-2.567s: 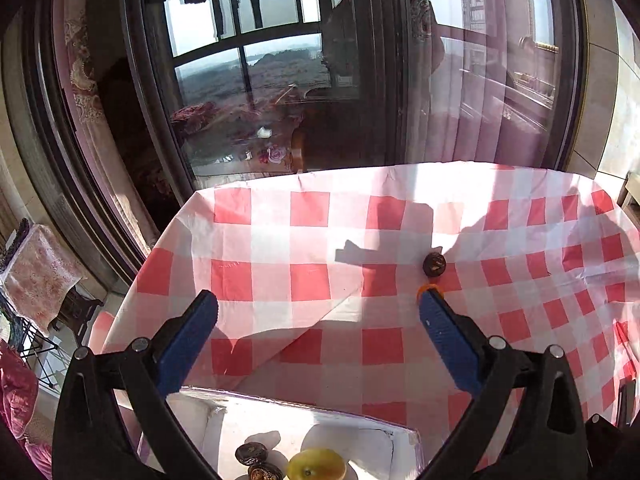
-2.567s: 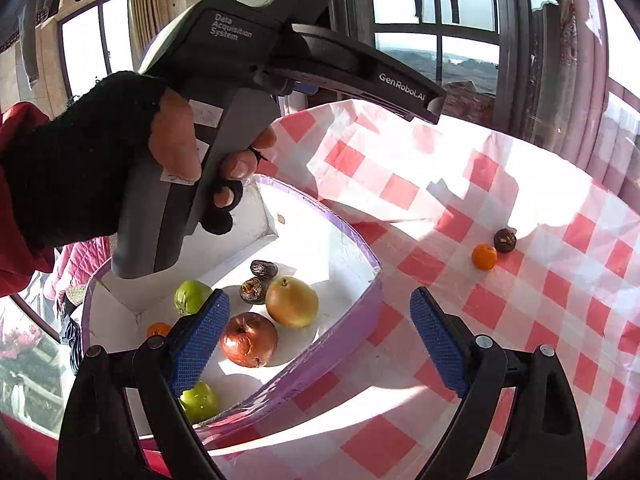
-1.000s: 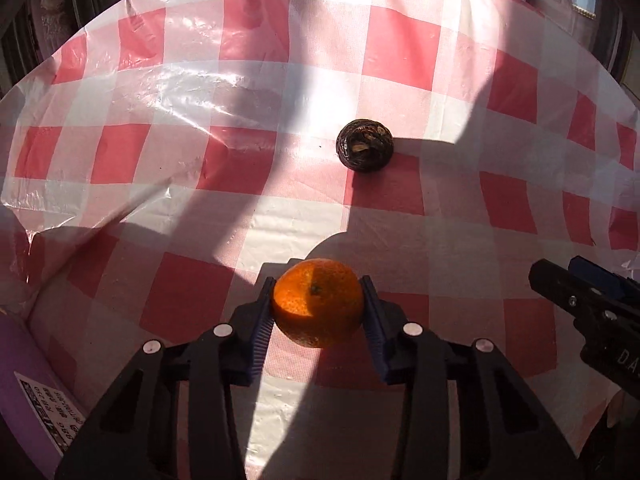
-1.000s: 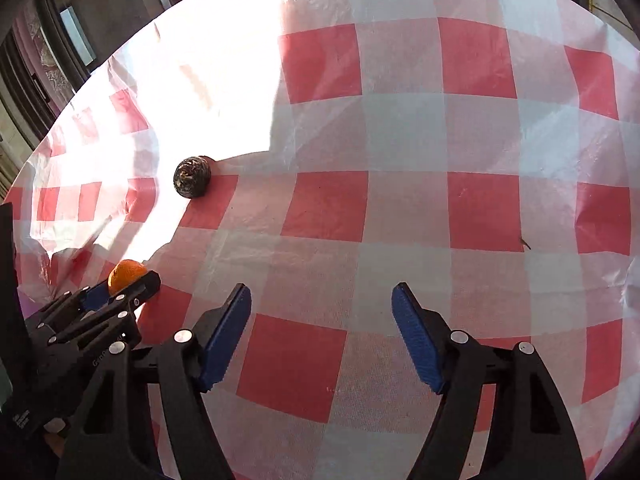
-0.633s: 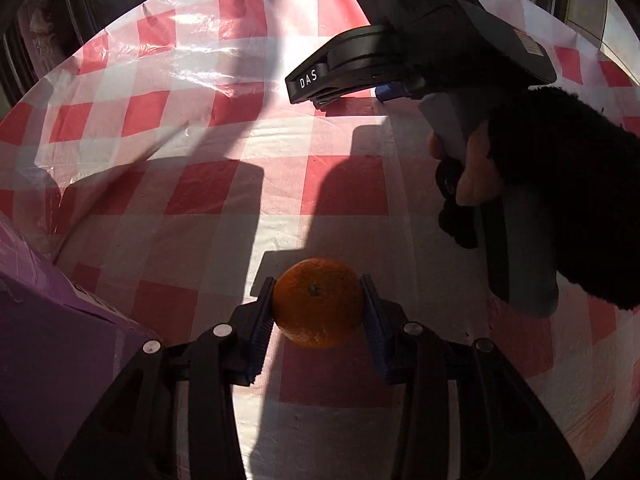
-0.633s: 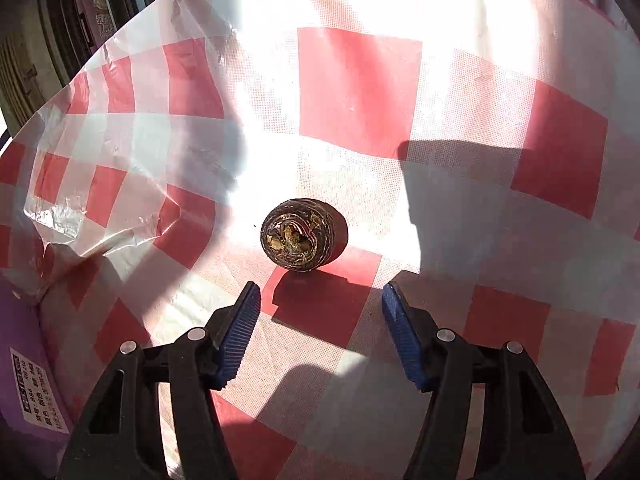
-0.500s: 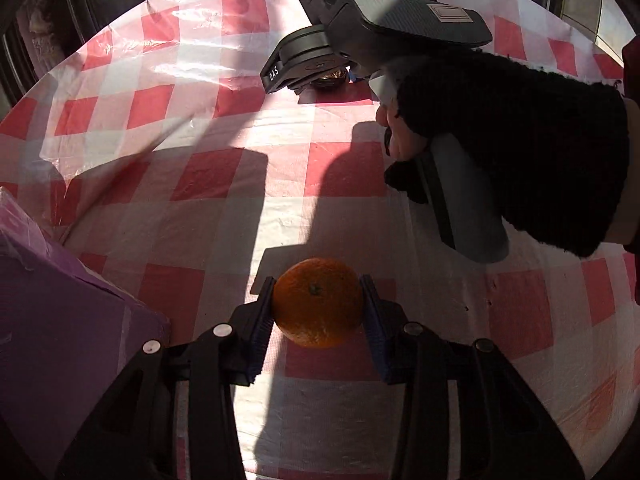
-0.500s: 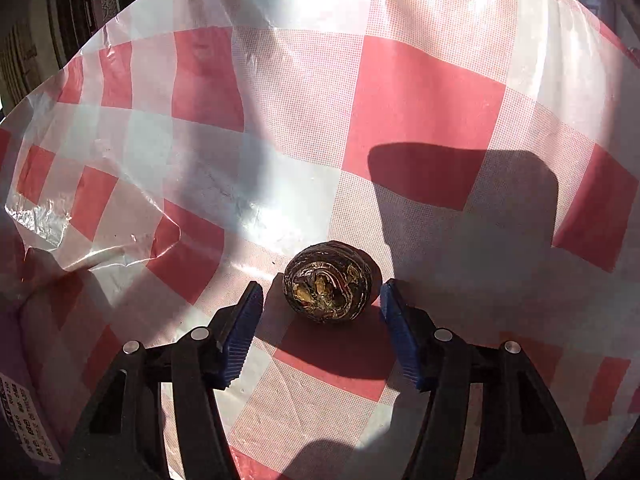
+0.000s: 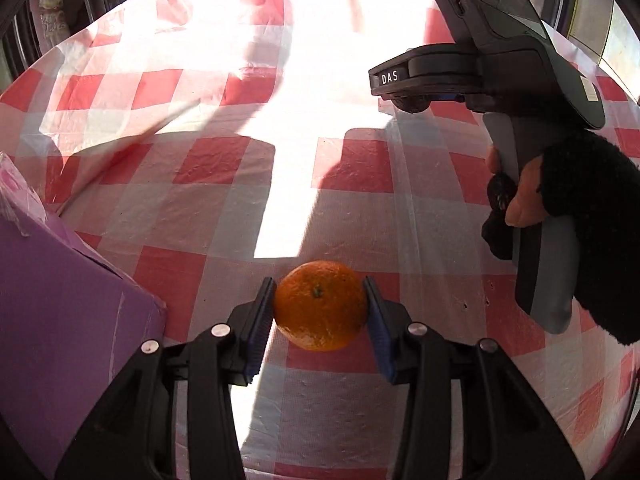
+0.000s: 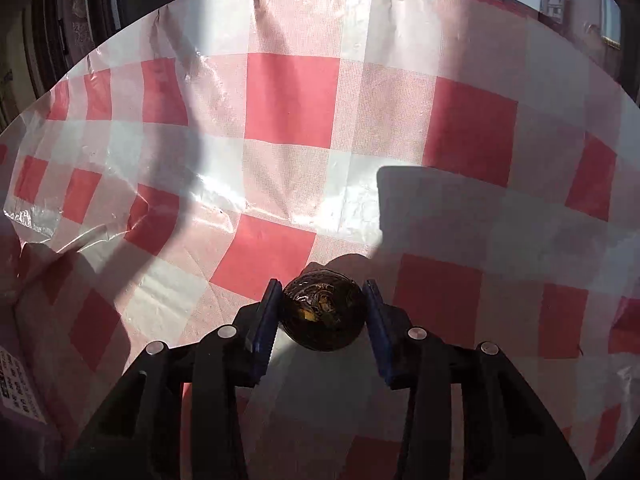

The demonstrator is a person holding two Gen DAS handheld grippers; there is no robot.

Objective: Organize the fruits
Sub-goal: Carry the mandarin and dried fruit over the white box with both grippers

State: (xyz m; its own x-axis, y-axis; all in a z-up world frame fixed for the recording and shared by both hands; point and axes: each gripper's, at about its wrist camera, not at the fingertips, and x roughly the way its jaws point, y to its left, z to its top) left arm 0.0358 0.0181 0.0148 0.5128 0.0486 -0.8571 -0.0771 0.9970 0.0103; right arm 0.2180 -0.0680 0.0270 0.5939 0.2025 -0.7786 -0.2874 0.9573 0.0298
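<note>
Right now I have one fruit in each tool, which I judge is the quickest way to clear the cloth: two pieces carried together toward the purple box (image 9: 68, 312) that fills the lower left of the left wrist view. My left gripper (image 9: 320, 308) is clamped on the orange (image 9: 321, 305), low in the centre of that frame, its blue pads pressed flat against either side of the fruit, stem end turned toward the camera; the log suggests those jaws have eased out a touch, yet the pads plainly press on the peel. My right gripper (image 10: 322, 312) has just been closing and now pinches the dark wrinkled fruit (image 10: 323, 309) at the bottom centre of its own view, both pads touching it; whether it is clear of the cloth I cannot tell. I hold both across their widest part, I think, so round skins do not roll out. In the left view the other tool's grey body sits at the upper right, with a hand (image 9: 532, 200) in a black glove wrapped round its handle. By count: one orange, one dark fruit, one box, two grippers, all above the red-and-white checked tablecloth (image 10: 288, 100). The box interior is out of view, so I cannot count what lies in it.
</note>
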